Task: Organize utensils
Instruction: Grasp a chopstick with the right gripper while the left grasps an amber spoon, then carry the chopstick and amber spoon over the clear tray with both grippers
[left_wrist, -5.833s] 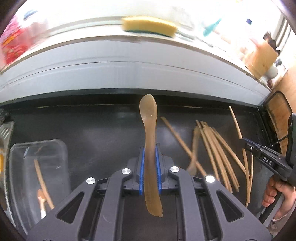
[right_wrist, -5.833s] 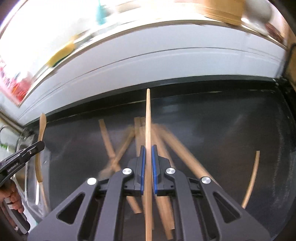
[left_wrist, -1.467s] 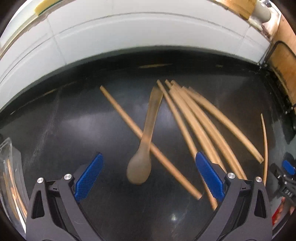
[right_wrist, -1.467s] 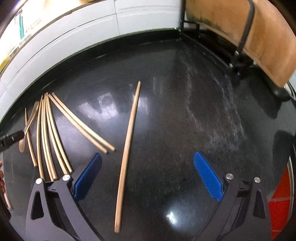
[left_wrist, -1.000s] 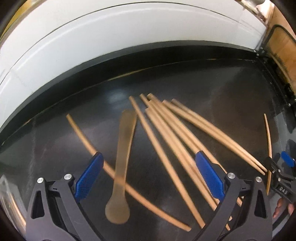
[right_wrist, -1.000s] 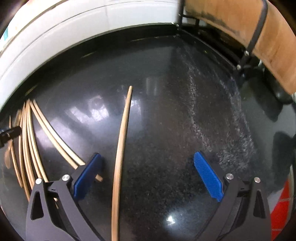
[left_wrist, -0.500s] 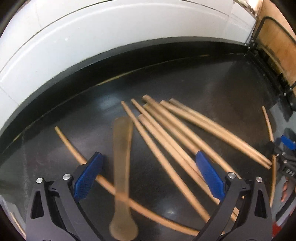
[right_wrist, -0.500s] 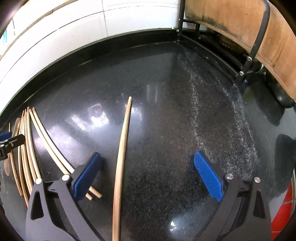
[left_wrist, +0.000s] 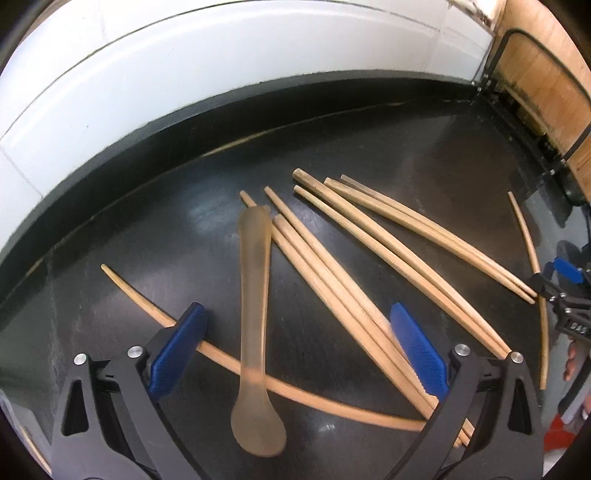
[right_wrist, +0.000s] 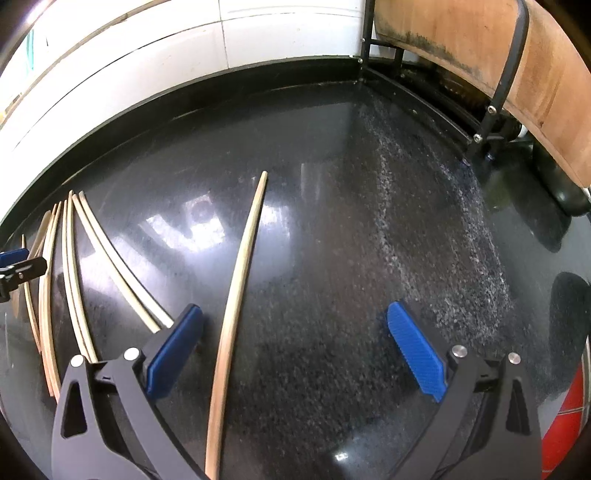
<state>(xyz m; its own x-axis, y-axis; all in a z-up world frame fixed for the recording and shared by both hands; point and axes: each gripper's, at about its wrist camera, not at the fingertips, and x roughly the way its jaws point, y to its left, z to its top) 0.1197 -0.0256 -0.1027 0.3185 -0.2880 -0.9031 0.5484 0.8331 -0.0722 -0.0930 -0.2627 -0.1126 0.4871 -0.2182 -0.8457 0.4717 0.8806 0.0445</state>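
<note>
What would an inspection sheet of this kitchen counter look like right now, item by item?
Surface: glossy black speckled counter, with glare patches.
Job's things: a translucent brown spoon lies across one long chopstick; a loose bundle of chopsticks fans out to its right; a lone chopstick lies apart from them.
Clutter: nothing seen.
Grippers: left gripper open, fingers either side of the spoon's handle; right gripper open, the lone chopstick near its left finger.
Cables: nothing seen.
Surroundings: white tiled wall behind; wooden board in a black rack on the right.
</note>
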